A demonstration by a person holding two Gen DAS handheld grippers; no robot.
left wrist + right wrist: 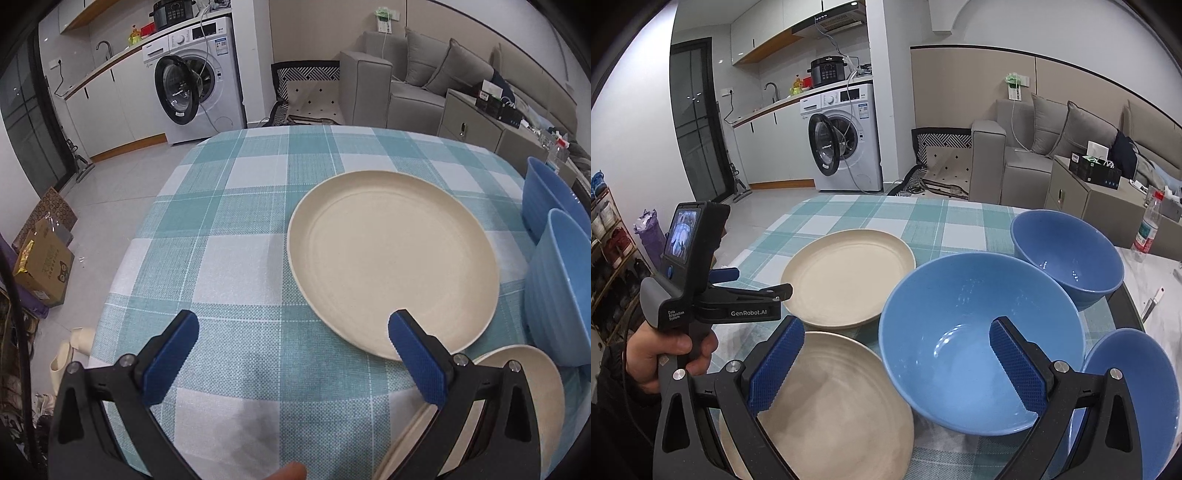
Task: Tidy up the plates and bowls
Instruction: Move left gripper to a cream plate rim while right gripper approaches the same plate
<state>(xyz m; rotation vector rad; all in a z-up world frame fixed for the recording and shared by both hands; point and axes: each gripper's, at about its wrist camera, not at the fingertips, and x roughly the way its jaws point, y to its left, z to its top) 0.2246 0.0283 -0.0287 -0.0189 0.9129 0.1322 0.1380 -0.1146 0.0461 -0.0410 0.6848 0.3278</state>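
Two cream plates lie on the checked tablecloth (229,236): a far plate (391,254) (849,277) and a near plate (532,391) (834,406). Three blue bowls stand to the right: a large middle bowl (979,339), a far bowl (1067,254) and a near-right bowl (1126,391); two bowls (561,288) show at the left wrist view's right edge. My left gripper (291,354) (753,284) is open, empty, its right finger over the far plate's near rim. My right gripper (897,365) is open above the near plate and the middle bowl, holding nothing.
A hand (665,354) holds the left gripper at the table's left side. A plastic bottle (1147,229) stands at the far right. Beyond the table are a washing machine (846,136), a grey sofa (1052,147) and cardboard boxes (44,258) on the floor.
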